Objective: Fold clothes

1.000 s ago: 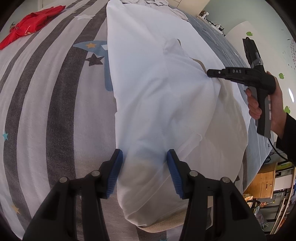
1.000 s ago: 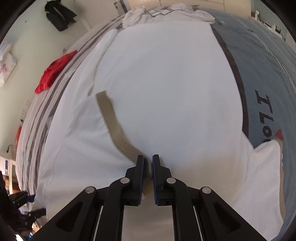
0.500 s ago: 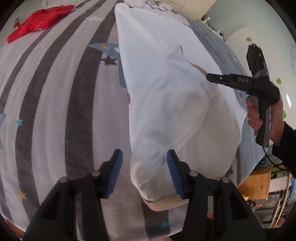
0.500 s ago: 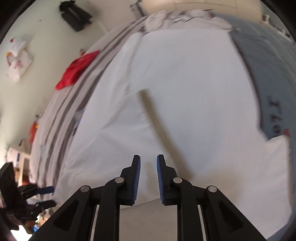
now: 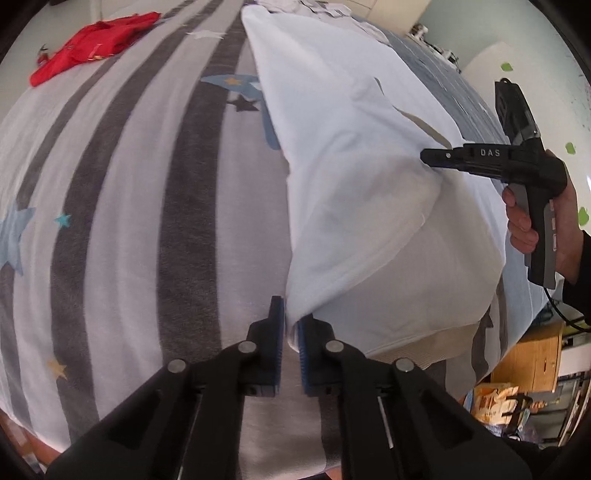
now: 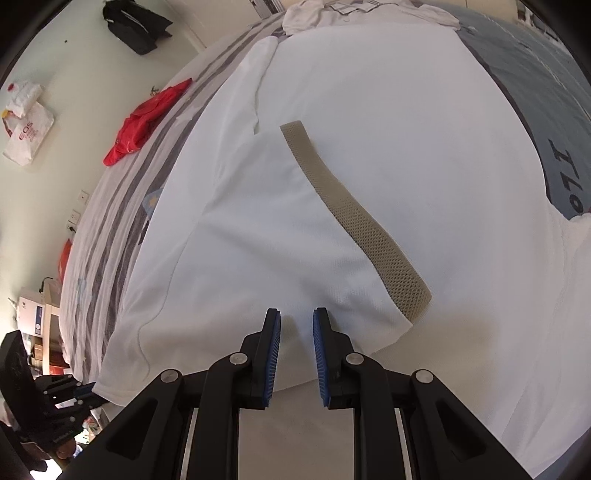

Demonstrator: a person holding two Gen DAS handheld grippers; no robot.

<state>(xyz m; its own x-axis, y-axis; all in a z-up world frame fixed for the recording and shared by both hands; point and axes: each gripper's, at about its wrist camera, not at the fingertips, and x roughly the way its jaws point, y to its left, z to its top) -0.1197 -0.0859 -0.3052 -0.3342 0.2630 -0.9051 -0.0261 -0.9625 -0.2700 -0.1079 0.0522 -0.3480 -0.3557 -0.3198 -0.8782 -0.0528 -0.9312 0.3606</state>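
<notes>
A white shirt (image 5: 351, 155) with beige trim lies spread on the striped bed. My left gripper (image 5: 291, 328) is shut on the shirt's near left corner and lifts it slightly. My right gripper (image 6: 295, 332) is open and empty, hovering over the shirt (image 6: 388, 147) just left of the folded-in sleeve's beige cuff (image 6: 354, 221). The right gripper also shows in the left wrist view (image 5: 424, 157), above the shirt's right side. The left gripper shows at the bottom left of the right wrist view (image 6: 83, 391).
A red garment (image 5: 88, 44) lies on the grey-striped bed cover (image 5: 129, 221) at the far left; it also shows in the right wrist view (image 6: 144, 122). More white clothes (image 6: 332, 11) lie at the bed's far end. A wooden cabinet (image 5: 532, 358) stands past the bed's right edge.
My left gripper has closed on the shirt's corner; it was open around it before. My right gripper has let go of the beige cuff, opened and drawn slightly left of it.
</notes>
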